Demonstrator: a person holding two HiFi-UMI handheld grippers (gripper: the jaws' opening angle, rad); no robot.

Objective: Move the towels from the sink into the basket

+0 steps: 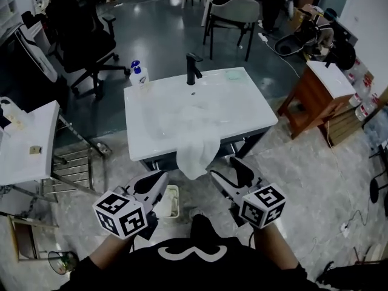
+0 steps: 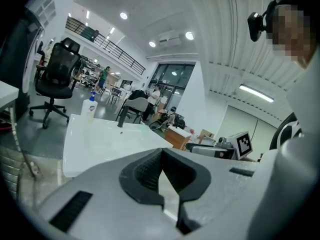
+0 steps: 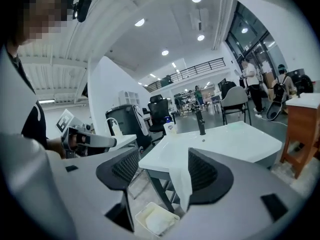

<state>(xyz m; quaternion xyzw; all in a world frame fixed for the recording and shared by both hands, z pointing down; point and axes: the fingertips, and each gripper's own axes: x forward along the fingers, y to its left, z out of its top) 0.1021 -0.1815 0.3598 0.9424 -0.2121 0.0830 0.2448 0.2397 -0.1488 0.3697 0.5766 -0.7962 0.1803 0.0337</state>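
Observation:
A white towel (image 1: 197,153) hangs over the front edge of the white sink (image 1: 242,111) and drapes down toward the floor. Below it on the floor stands a small pale basket (image 1: 171,202), partly hidden by my left gripper (image 1: 162,176), which is shut with nothing in it. My right gripper (image 1: 229,170) stands open just in front of the towel, apart from it. In the right gripper view the towel (image 3: 182,181) hangs beyond the open gripper (image 3: 162,166), and the basket (image 3: 155,219) holds a white cloth. In the left gripper view the gripper (image 2: 161,151) is empty.
A black faucet (image 1: 193,68) and a soap bottle (image 1: 139,74) stand at the sink's back edge. A white table (image 1: 27,144) and a metal rack (image 1: 73,168) are to the left, with a wooden cabinet (image 1: 318,96) to the right and a black office chair (image 1: 85,35) behind.

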